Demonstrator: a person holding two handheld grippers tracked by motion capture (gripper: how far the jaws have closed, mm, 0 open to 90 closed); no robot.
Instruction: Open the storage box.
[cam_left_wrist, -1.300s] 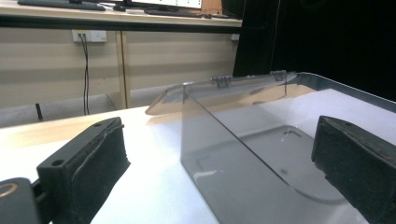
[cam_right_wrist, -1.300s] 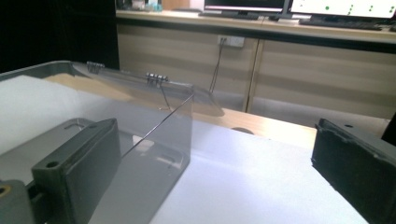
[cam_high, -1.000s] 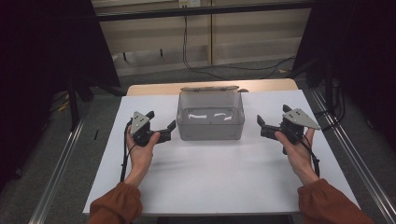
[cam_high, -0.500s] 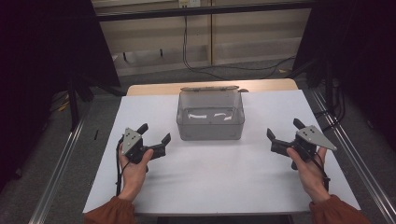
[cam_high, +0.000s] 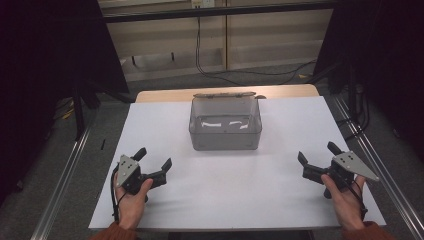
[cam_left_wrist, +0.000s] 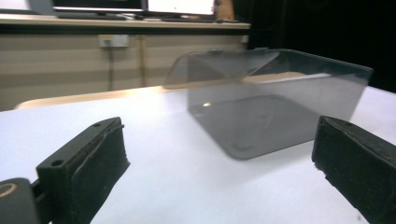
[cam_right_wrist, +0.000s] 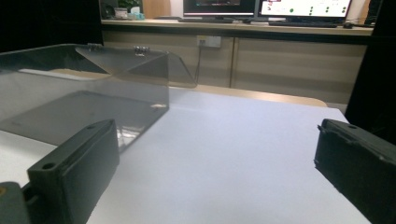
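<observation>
High view, clear smoky plastic box (cam_high: 225, 125), smooth white table (cam_high: 240, 195), matte black jaws

I count one clear plastic box (cam_high: 225, 125) on my table, with one hinged lid (cam_high: 224, 94) standing open at its far edge. One white table top (cam_high: 240, 200) carries it. I have two grippers in hand: one left gripper (cam_high: 153, 159) and one right gripper (cam_high: 318, 152), each with two black jaws spread apart, four jaws in all. Two hands hold them. In the right gripper view I count two monitors (cam_right_wrist: 266, 7) on the far counter.
</observation>
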